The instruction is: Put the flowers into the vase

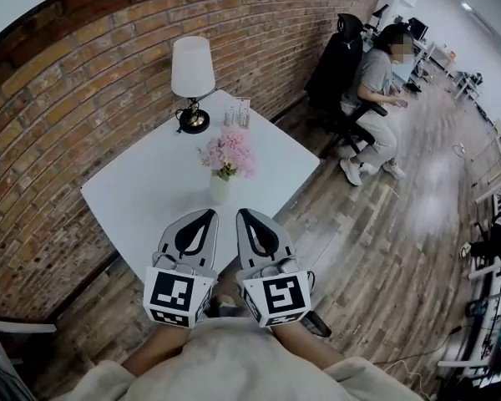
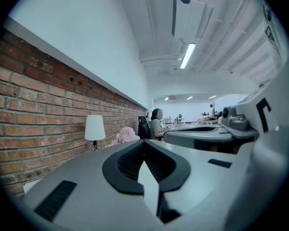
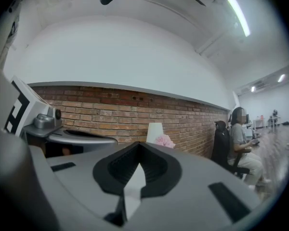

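A bunch of pink flowers [image 1: 228, 153] stands in a small pale vase [image 1: 220, 188] near the middle of the white table [image 1: 142, 195]. Both grippers are held side by side over the table's near edge, short of the vase and pointing toward it. The left gripper [image 1: 211, 213] is shut with nothing in it, and so is the right gripper [image 1: 241, 213]. In the left gripper view the jaws of the left gripper [image 2: 144, 142] meet, and the flowers [image 2: 126, 134] show far off. The right gripper view shows the right gripper [image 3: 137, 143] shut too, with the flowers [image 3: 164, 140] beyond.
A white-shaded lamp [image 1: 192, 69] and a small clear holder [image 1: 238, 115] stand at the table's far side by the brick wall [image 1: 58, 98]. A person [image 1: 376, 78] sits on an office chair to the right. Wooden floor [image 1: 384, 249] surrounds the table.
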The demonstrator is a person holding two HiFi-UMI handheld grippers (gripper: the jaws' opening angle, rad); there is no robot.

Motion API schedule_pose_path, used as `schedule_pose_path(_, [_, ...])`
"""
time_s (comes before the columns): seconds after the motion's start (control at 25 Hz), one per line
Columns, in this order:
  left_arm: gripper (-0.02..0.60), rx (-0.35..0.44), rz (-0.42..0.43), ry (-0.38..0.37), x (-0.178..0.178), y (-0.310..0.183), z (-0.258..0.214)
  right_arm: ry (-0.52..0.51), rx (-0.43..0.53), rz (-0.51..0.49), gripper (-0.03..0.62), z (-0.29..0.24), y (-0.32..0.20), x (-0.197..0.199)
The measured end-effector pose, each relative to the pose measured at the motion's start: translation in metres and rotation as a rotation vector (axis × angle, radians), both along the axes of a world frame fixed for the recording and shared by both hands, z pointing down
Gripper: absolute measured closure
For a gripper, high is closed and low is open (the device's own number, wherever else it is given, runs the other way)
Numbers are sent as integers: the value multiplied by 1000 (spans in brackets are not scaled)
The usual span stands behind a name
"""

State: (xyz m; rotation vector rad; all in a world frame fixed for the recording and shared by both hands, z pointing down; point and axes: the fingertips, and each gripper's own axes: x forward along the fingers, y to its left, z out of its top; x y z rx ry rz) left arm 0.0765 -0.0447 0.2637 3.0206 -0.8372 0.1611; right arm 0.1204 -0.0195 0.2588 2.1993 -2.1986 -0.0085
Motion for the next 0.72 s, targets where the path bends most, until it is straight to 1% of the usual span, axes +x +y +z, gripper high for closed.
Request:
schedule_pose_path(0.36, [578,-5,-26,9,2,-5,-2,31,-12,-33,588,-4,-10,-4])
schedule_pose_path(0.72, [578,2,-41,1,8,-8,1,15,-29,-50,588,3,-15,6])
